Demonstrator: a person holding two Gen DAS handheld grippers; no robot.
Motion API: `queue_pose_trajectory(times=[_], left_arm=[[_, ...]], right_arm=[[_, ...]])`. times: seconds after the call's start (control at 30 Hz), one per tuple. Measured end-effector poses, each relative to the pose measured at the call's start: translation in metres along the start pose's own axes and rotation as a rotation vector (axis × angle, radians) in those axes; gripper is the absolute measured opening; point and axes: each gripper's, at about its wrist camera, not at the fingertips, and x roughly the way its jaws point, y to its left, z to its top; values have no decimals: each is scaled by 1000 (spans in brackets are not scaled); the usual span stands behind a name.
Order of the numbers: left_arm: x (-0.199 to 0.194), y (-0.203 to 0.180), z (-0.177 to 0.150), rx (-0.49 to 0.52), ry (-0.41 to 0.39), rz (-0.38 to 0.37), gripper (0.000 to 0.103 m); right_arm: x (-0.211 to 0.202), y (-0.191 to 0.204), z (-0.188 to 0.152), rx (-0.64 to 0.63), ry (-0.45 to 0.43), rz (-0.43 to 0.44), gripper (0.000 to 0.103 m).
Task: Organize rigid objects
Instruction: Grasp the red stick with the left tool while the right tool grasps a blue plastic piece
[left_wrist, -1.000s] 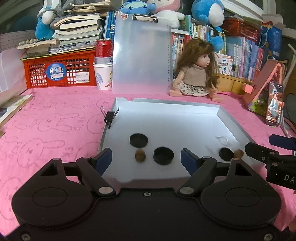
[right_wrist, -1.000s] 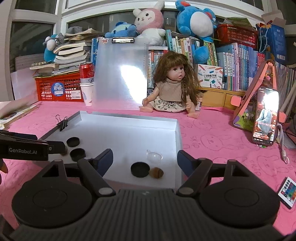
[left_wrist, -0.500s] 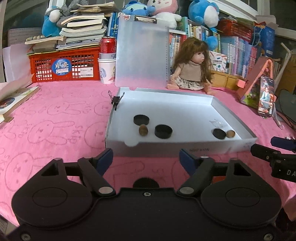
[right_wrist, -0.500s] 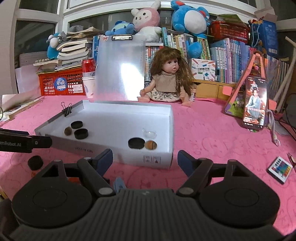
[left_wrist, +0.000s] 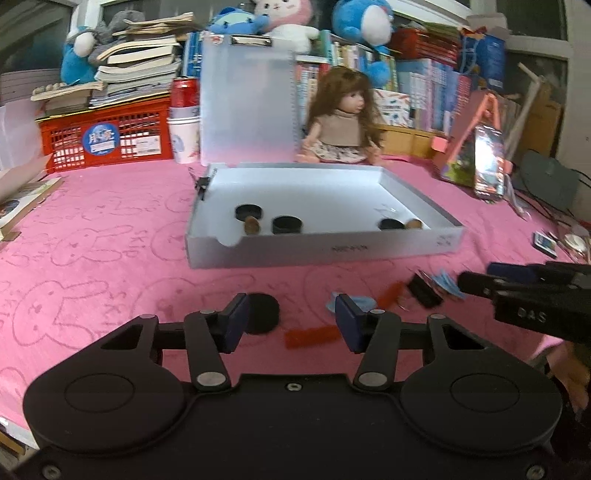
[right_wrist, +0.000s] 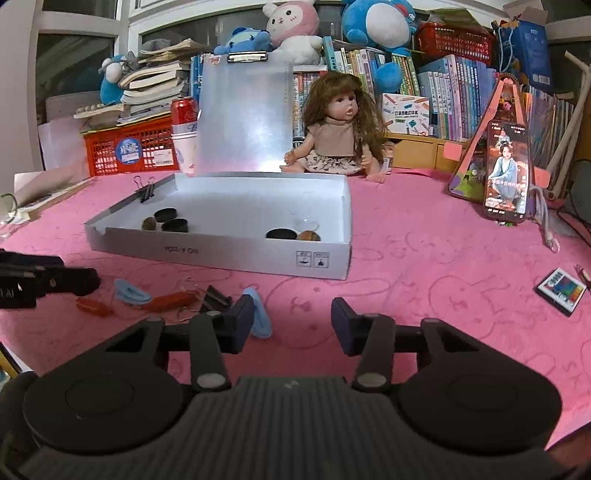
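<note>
Both tools (left_wrist: 290, 321) back from box (left_wrist: 321, 249)

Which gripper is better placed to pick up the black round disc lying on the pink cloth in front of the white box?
Probably left. The black disc lies just beyond the left gripper, whose empty jaws are closing. The right gripper faces bare cloth.

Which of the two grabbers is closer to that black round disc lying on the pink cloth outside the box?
The left. The black disc lies just beyond the left gripper, by its left finger. The right gripper is off to the side, past the scattered clips. Both jaws are closing on nothing.
</note>
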Motion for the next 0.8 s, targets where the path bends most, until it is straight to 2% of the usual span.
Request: queue_pose_trajectory(times=[0.23, 0.57, 0.6, 0.67, 0.8], left_arm=[[10, -8, -13, -36, 43, -7, 49], [20, -23, -17, -39, 12, 54, 50], [21, -24, -17, -38, 10, 59, 50], [22, -28, -18, -26, 1, 88, 42], [20, -31, -22, -6, -10, 99, 42]], right_arm=[[4, 8, -2, -17, -2, 15, 48], [10, 12, -4, -17, -11, 13, 47], [10, 13, -4, -18, -12, 13, 45], [12, 14, -5, -16, -12, 13, 41], [15, 15, -7, -2, 2, 29, 24]])
